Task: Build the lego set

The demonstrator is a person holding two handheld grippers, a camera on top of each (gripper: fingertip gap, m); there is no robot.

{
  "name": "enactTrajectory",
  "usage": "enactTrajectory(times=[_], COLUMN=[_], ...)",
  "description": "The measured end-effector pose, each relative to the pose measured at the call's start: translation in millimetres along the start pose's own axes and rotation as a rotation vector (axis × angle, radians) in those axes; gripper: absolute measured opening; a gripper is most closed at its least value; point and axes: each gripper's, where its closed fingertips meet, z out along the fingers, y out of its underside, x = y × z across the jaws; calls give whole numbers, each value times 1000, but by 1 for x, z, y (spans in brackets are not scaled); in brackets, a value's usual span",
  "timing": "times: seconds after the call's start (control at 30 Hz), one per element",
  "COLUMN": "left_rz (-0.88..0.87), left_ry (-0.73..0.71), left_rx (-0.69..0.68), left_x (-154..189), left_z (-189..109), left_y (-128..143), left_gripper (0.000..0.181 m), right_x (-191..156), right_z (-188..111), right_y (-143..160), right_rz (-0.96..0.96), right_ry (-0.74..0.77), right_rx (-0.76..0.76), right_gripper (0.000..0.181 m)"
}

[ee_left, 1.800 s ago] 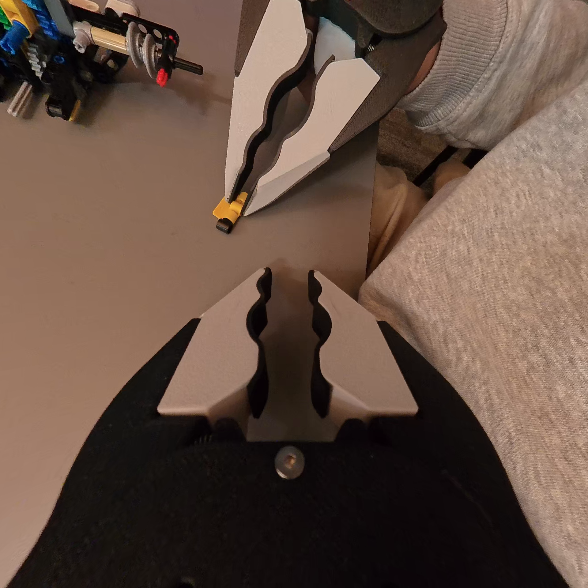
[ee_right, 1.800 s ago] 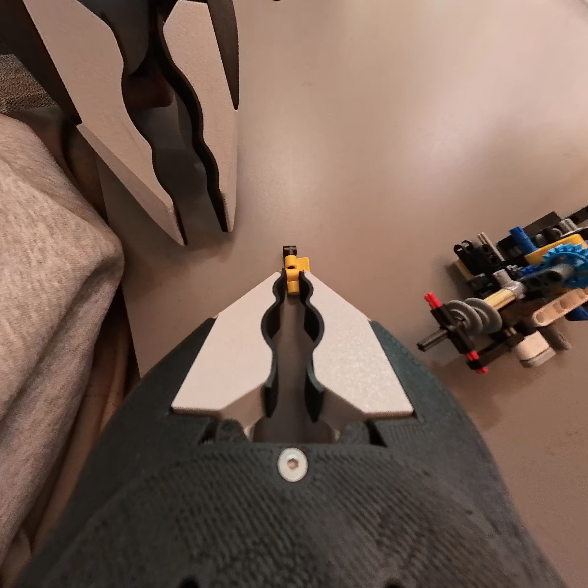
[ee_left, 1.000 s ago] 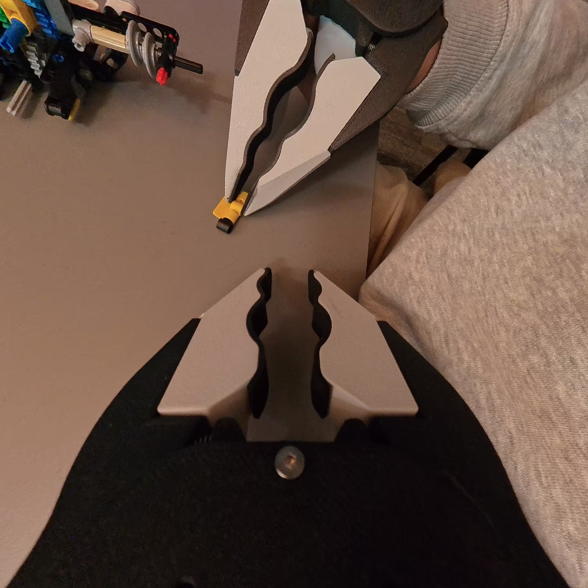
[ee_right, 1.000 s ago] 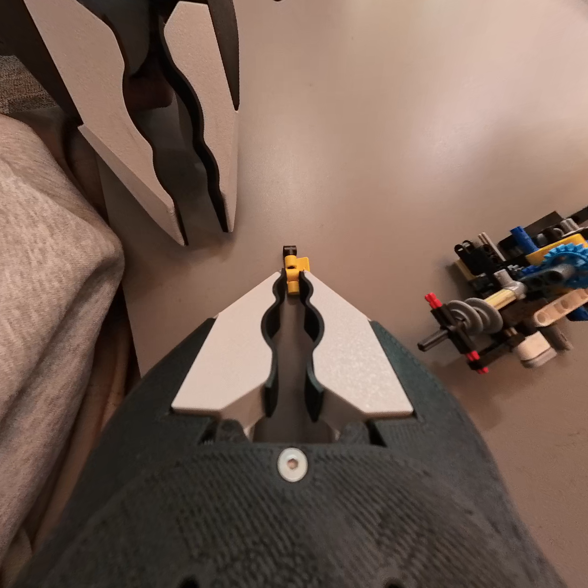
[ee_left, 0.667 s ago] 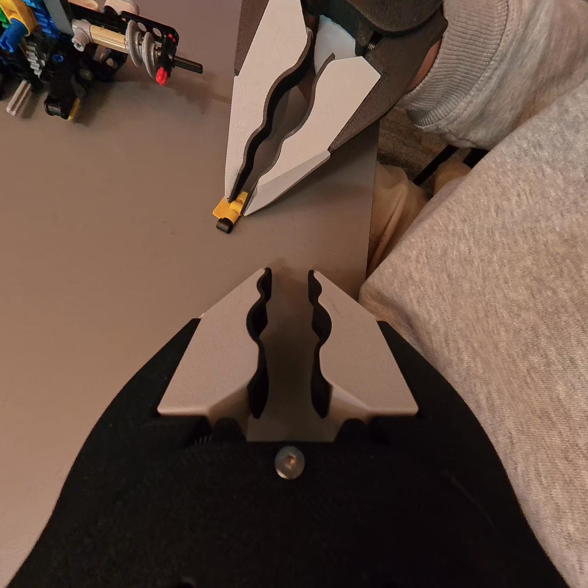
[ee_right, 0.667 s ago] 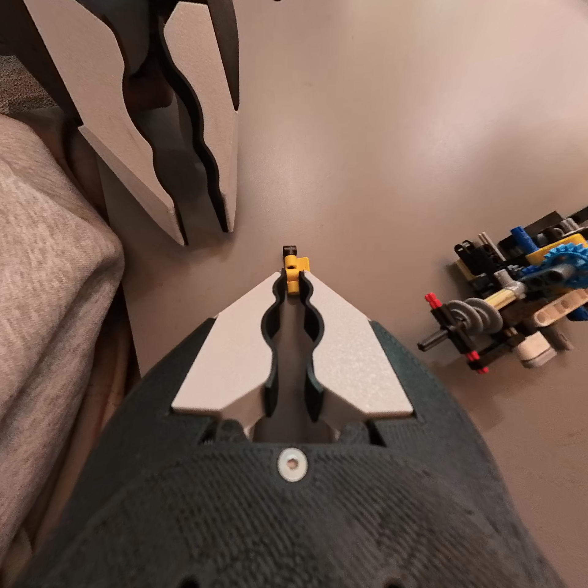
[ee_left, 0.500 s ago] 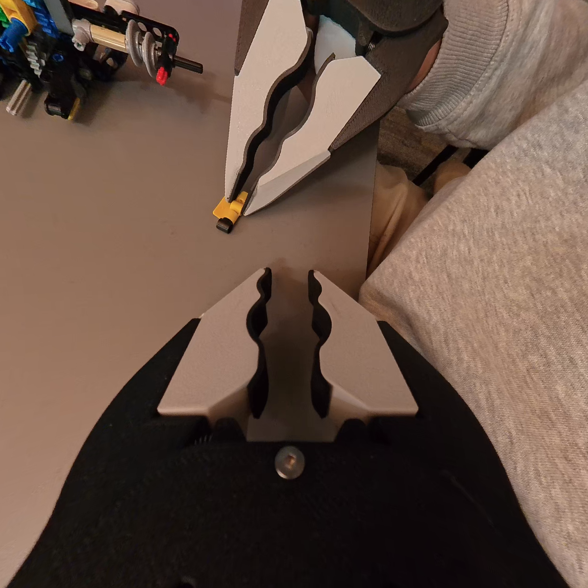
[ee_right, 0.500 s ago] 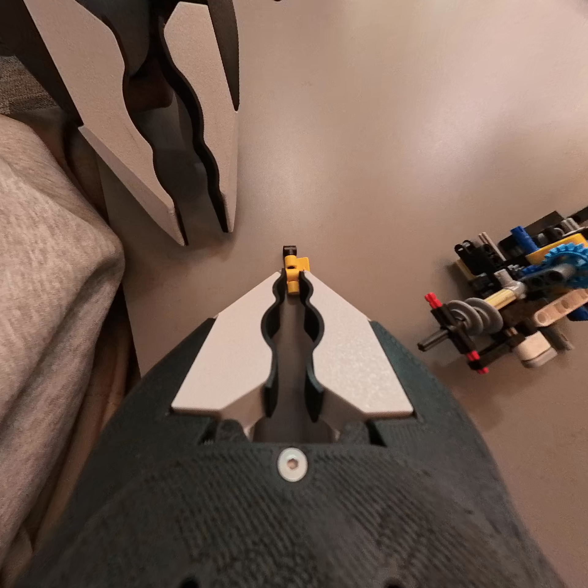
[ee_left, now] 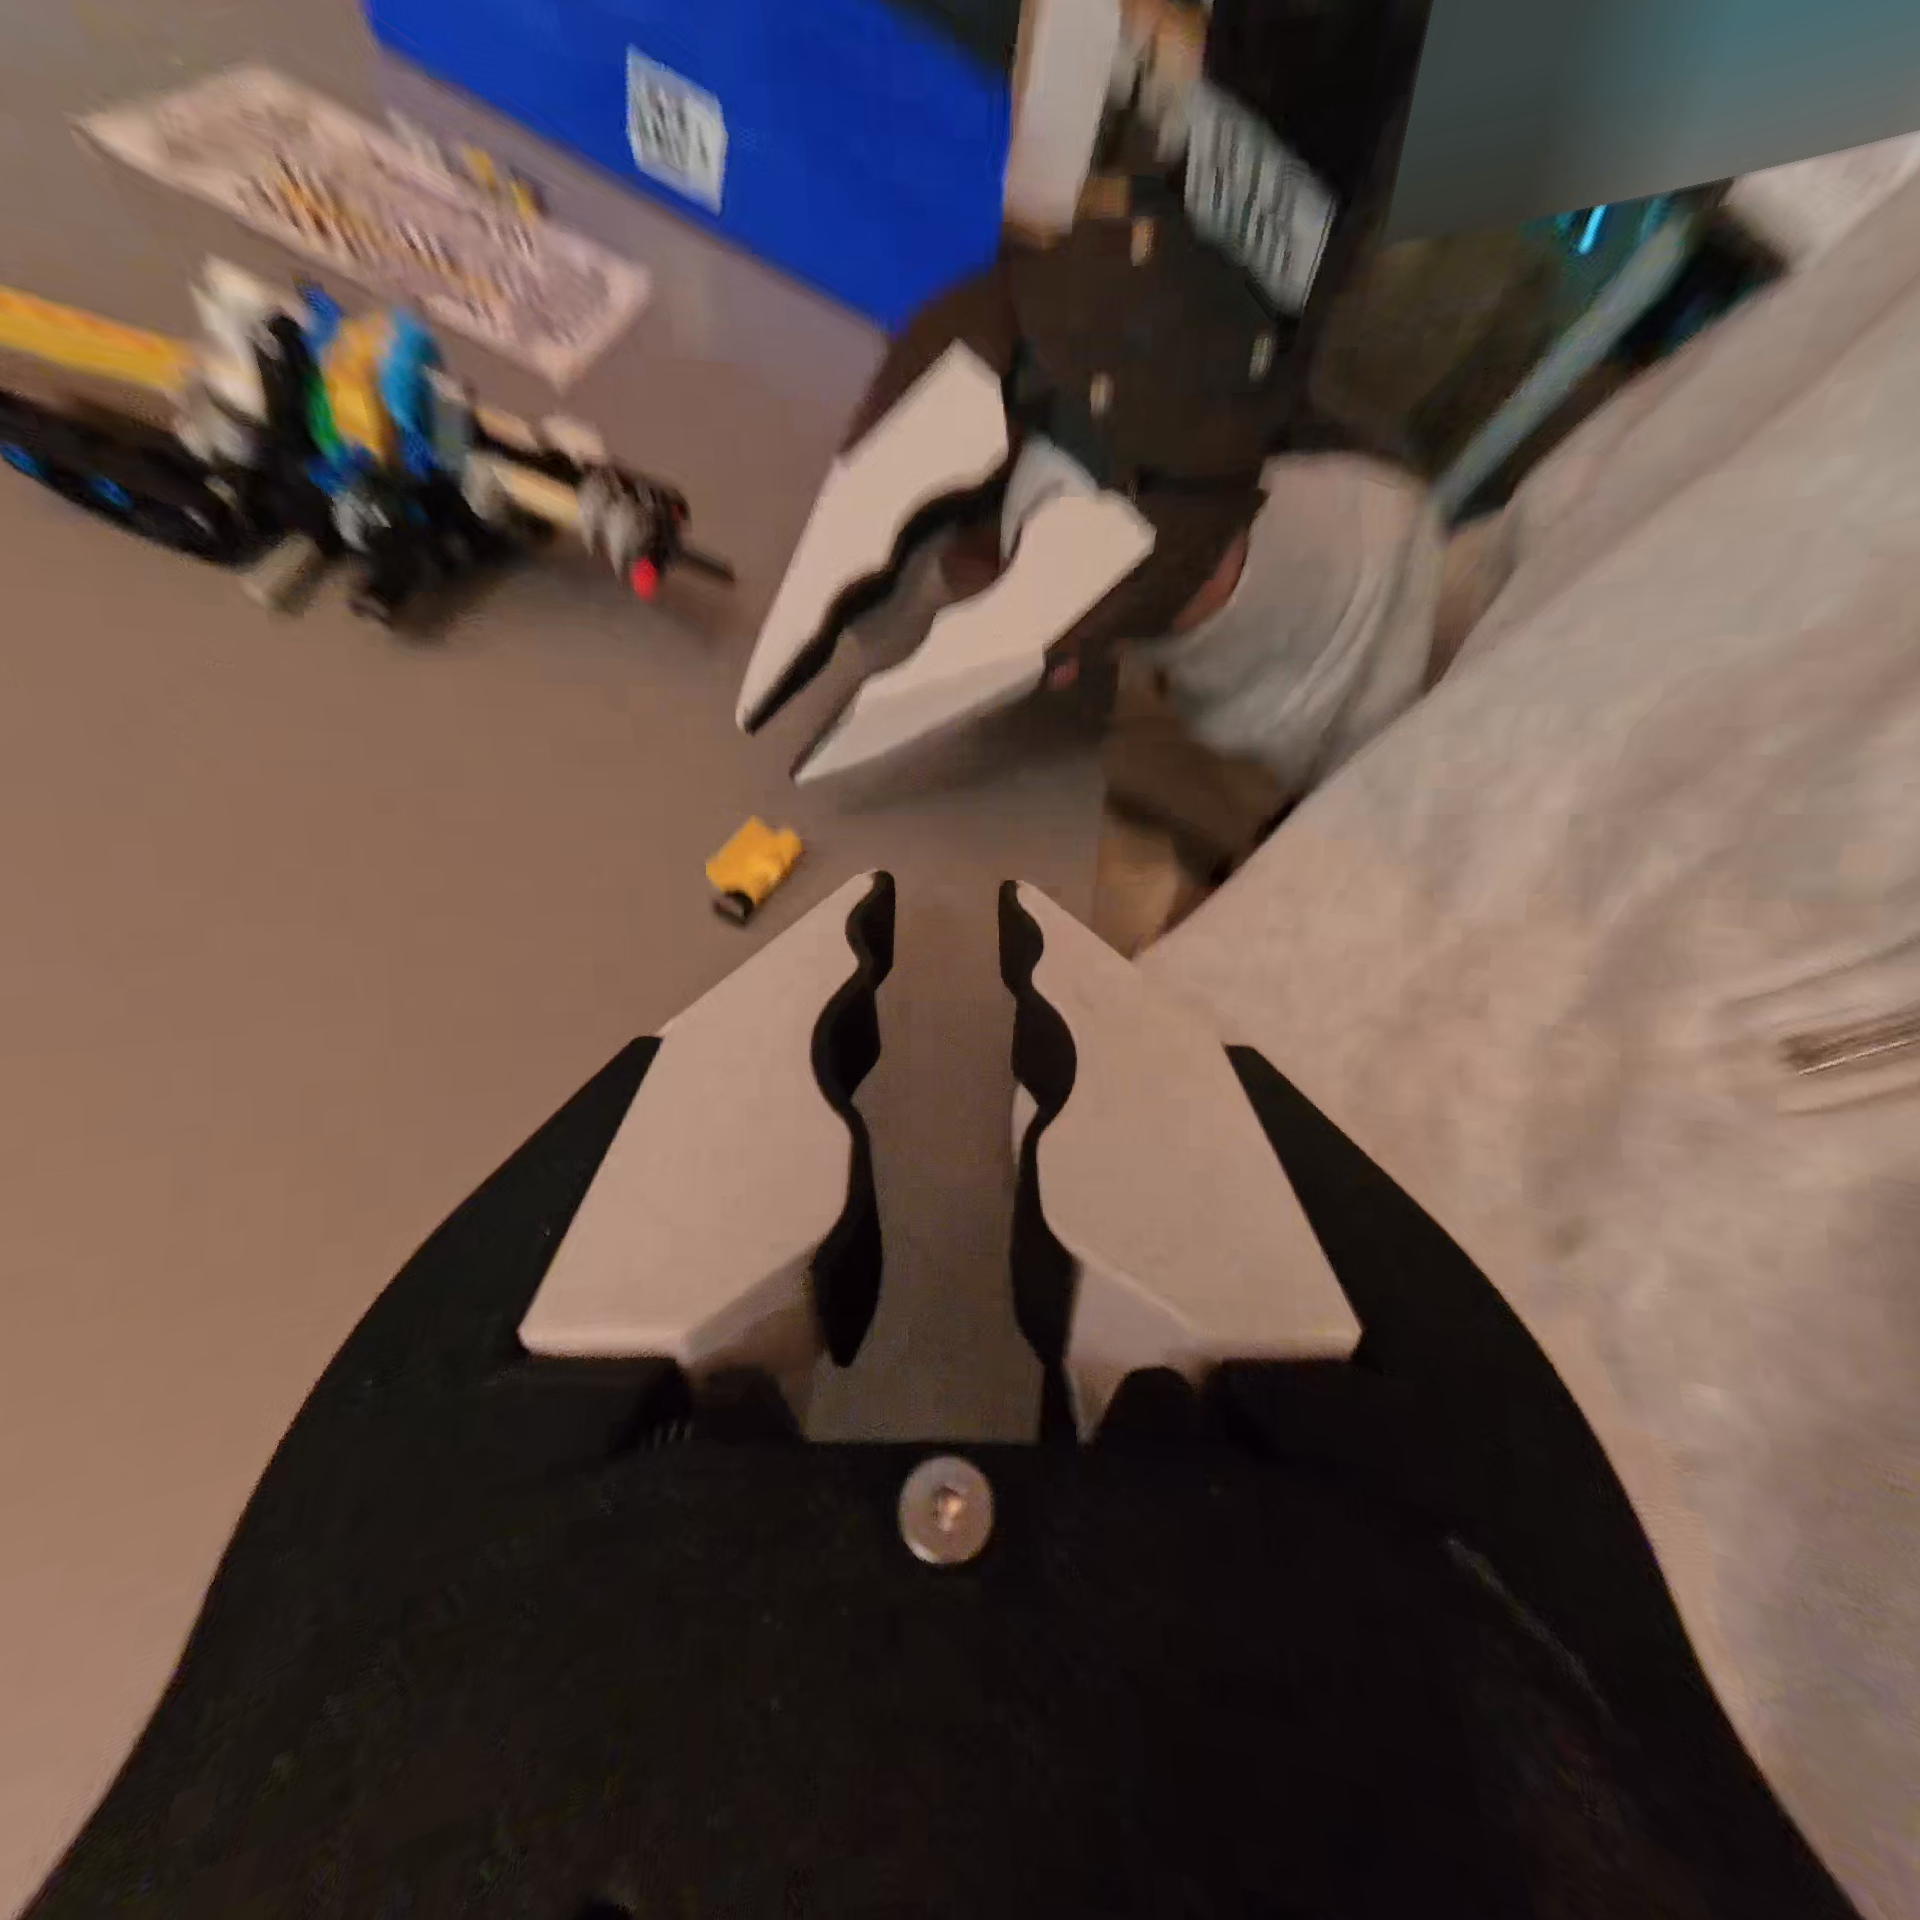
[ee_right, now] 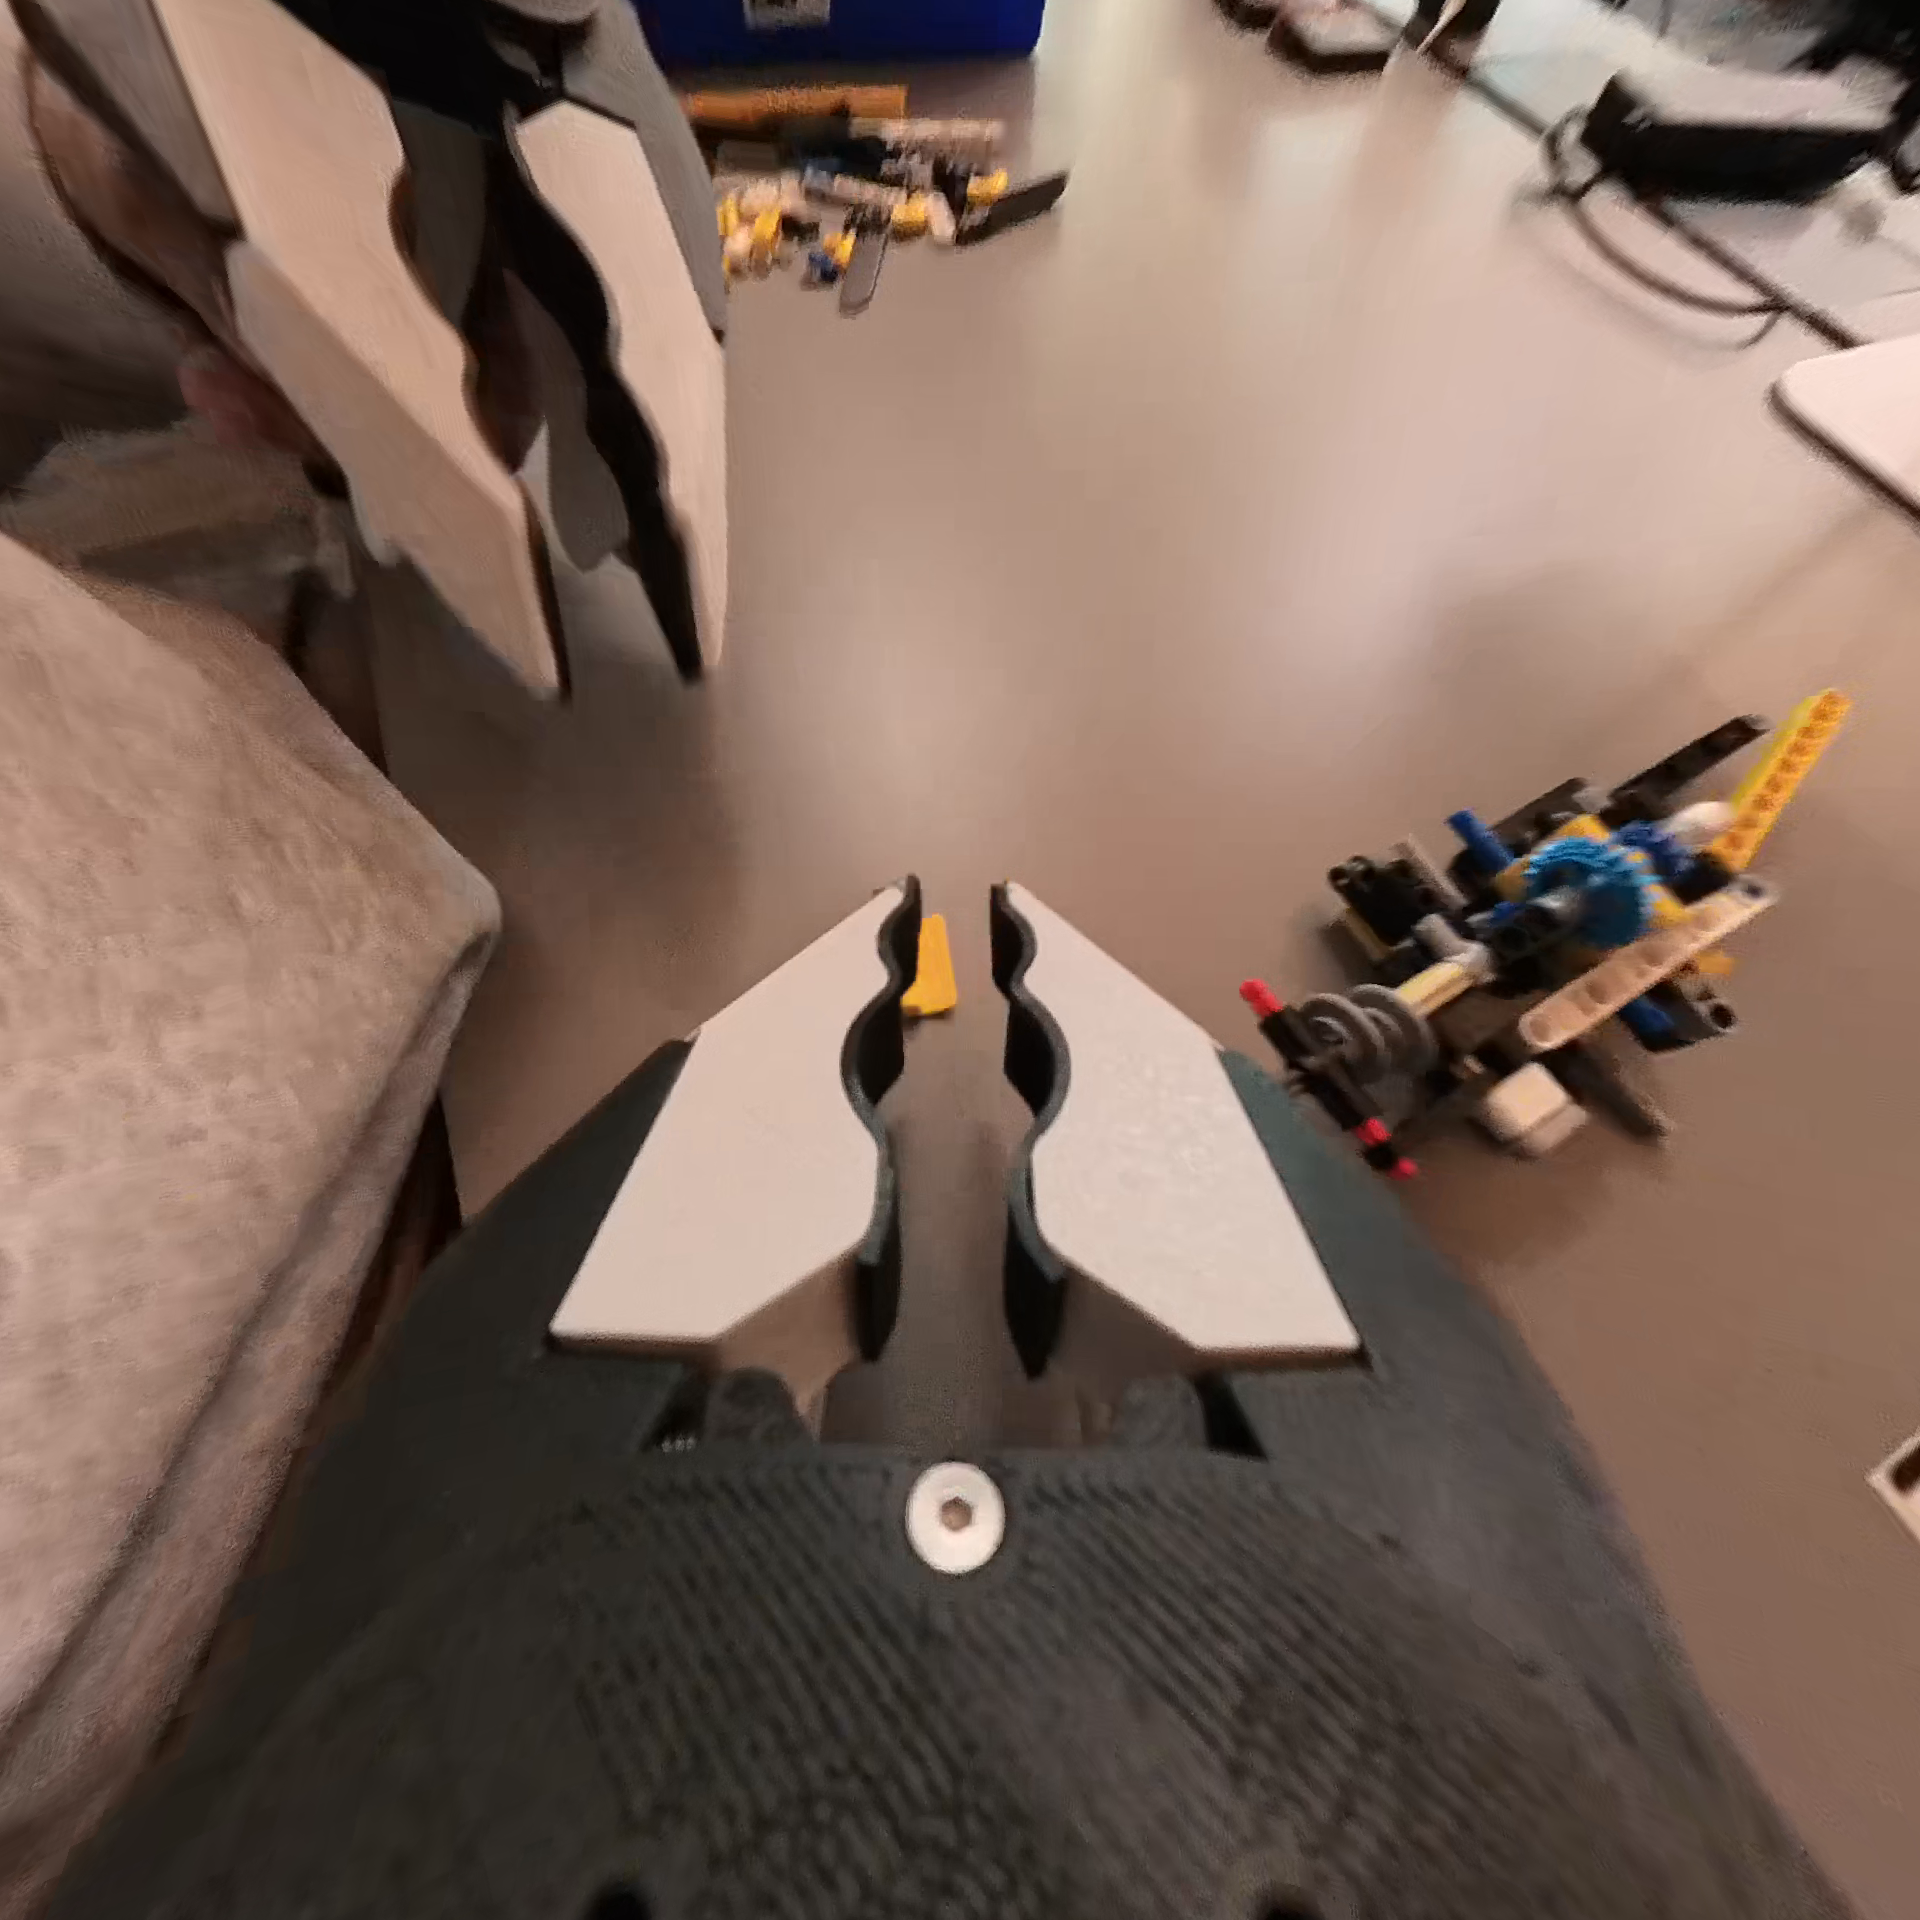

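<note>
A small yellow piece with a black pin (ee_left: 753,857) lies loose on the grey table (ee_left: 312,935). In the right wrist view it (ee_right: 930,971) shows through the gap between my right fingers, below them. My right gripper (ee_right: 953,894) is open and empty; in the left wrist view it (ee_left: 774,748) hangs just above and behind the piece, apart from it. My left gripper (ee_left: 945,888) is open and empty, close to the right of the piece; it also shows in the right wrist view (ee_right: 623,670). The partly built model (ee_right: 1538,956) stands on the table, also in the left wrist view (ee_left: 343,457).
A blue box (ee_left: 727,135) and a printed sheet (ee_left: 364,208) lie at the back. Several loose pieces (ee_right: 862,218) lie beside the box. A person's grey sleeve (ee_right: 156,935) lies at the table edge near both grippers. Cables (ee_right: 1683,239) and a white object (ee_right: 1860,405) lie far right.
My right gripper has opened and let go of the yellow piece, which now lies on the table. Both grippers have risen and tilted up, so more of the room shows.
</note>
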Motion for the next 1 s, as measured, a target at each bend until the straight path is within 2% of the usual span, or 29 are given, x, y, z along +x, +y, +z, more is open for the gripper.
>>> enactTrajectory(times=[0.07, 0.13, 0.2, 0.27, 0.37, 0.5, 0.67, 1.0], left_rz=[-70, -119, -139, -154, -172, -184, -213, -257], left_ry=[-19, -91, -158, -200, -230, -241, -234, -237], left_rx=[137, 226, 265, 277, 296, 302, 301, 309], left_x=[-7, -25, -42, -57, -73, -90, -107, -119], left_z=[-15, -25, -29, -28, -24, -16, -6, 1], left_y=[-26, -40, -44, -46, -53, -66, -73, -73], left_gripper=[18, 19, 18, 18, 18, 18, 17, 17], right_x=[7, 12, 16, 26, 51, 84, 134, 146], right_z=[-10, -22, -41, -68, -93, -105, -112, -111], right_y=[-12, -26, -45, -64, -66, -50, -16, 0], right_rz=[26, 58, 43, 8, 43, 170, 269, 352], right_ry=[10, -1, -9, 48, 130, 178, 448, 458], right_rx=[75, 174, 320, 483, 583, 610, 498, 481], right_gripper=[12, 12, 5, 0, 0, 1, 0, 0])
